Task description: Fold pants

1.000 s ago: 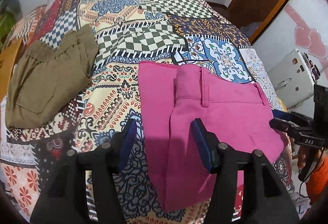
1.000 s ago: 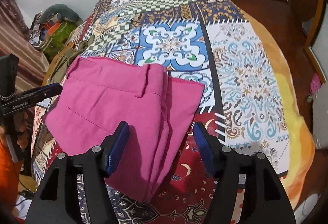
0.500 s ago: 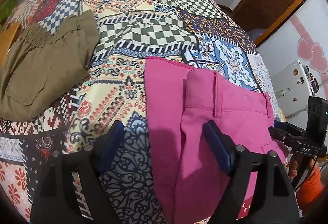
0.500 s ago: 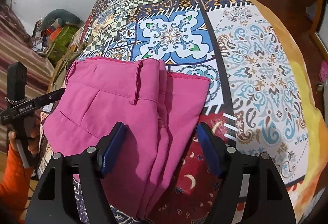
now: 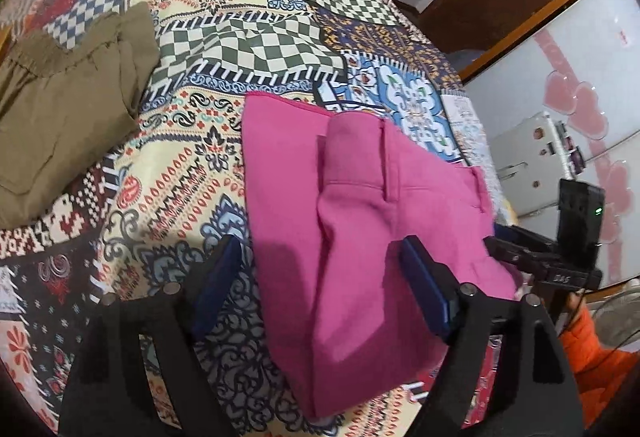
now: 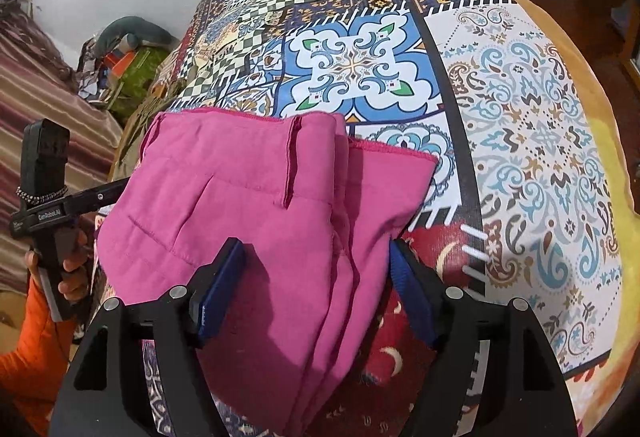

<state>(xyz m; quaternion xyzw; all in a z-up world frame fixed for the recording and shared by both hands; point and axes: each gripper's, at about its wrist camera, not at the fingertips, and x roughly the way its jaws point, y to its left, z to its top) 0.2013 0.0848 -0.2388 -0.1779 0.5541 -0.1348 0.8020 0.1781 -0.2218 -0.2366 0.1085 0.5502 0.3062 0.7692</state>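
pink pants (image 5: 372, 221) lie folded into a compact stack on the patterned bedspread (image 5: 248, 49), at its near edge, waistband and belt loop on top facing the far end; long axis of the stack runs from near edge toward the far end of the bed, narrow bottom fold hanging closest to the tongs.

left gripper (image 5: 320, 277): jaws spread wide, nothing clamped; it straddles the stack's left margin, so left pad sits over bare bedspread and right pad over pink cloth; pads look clear of the fabric.

right gripper (image 6: 316, 277): jaws spread, last reading not quite settled, no grip; it straddles the stack's right layered edge, left pad over the pink top panel, right pad just beyond the edge over the red part of the bedspread.

so both tongs sit at the near end, one per long side, about equally close; pants lie straight ahead and below each.

judgement: fold looks nearly finished; any further fold would be across the long axis, near end carried toward the waistband.

olive pants (image 5: 68, 109) lie folded well apart, toward the left edge; not involved.
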